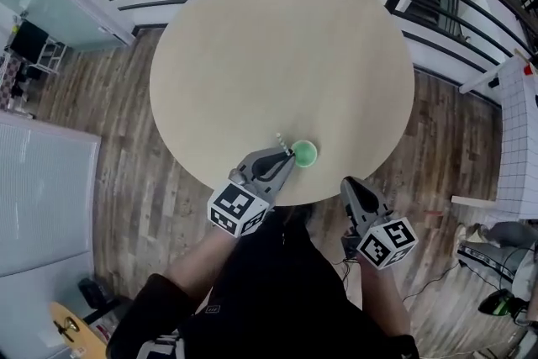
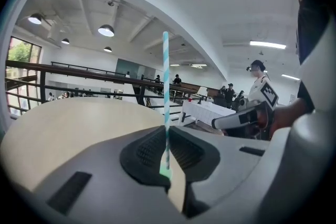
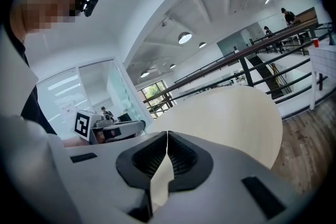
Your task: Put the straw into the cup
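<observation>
Left hand-held gripper [image 1: 288, 155] clamped on striped straw [image 2: 166, 86], right hand-held gripper [image 1: 348, 182] closed empty, green cup [image 1: 304, 153] only in head view

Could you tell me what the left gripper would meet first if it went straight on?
Probably the green cup, just beyond the left gripper, which is shut on the straw; their relative height is unclear from above.

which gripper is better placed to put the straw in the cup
Left. The left gripper is shut on the straw, with its tip right beside the green cup. The right gripper is shut on nothing and sits farther from the cup, at the table edge.
</observation>
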The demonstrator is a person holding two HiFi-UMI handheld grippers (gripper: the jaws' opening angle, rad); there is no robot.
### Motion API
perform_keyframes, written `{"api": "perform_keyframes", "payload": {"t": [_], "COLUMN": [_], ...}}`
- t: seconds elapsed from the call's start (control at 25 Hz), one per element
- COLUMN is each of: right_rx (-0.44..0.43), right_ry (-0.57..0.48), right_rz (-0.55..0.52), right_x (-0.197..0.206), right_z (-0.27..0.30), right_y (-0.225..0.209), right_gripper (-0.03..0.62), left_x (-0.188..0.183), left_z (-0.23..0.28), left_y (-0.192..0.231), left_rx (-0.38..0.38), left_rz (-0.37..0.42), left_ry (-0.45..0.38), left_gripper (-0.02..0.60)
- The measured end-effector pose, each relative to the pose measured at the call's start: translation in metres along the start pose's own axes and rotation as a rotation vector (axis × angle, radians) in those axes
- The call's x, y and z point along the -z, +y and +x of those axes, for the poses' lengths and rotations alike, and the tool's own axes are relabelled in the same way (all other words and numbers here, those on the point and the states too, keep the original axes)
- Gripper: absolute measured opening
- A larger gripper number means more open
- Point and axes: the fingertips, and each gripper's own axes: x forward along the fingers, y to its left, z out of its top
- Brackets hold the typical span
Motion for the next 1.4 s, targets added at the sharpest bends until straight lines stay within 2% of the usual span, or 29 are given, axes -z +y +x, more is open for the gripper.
{"api": "perform_keyframes", "payload": {"t": [0.2,0.48,0.72,1.04,1.2,1.4], "right_rx": [0.009,-0.022,0.000,0.001,0.010,0.008], "right_ry": [0.041,0.088,0.113,0.136,0.134,0.131], "right_rz": [0.032,0.058,0.075,0.085,0.080,0.081], "right_x": [0.016,0.039,0.046,0.050,0.045,0.035], "right_z": [0.014,0.029,0.029,0.033,0.035,0.037], "right_y": [-0.014,-0.013,-0.027,-0.031,-0.031,-0.030], "right_gripper": [0.023,0.023,0.023,0.023,0.023,0.023], "left_x": [0.026,0.066,0.089,0.106,0.111,0.114], "left_z": [0.034,0.062,0.078,0.094,0.096,0.099], "left_y": [0.005,0.013,0.017,0.023,0.020,0.022], "left_rx": [0.035,0.022,0.020,0.027,0.053,0.040], "left_rz": [-0.005,-0.055,-0.081,-0.113,-0.101,-0.083], "left_ry": [0.039,0.100,0.129,0.152,0.165,0.193], "left_gripper": [0.025,0.025,0.025,0.025,0.025,0.025]}}
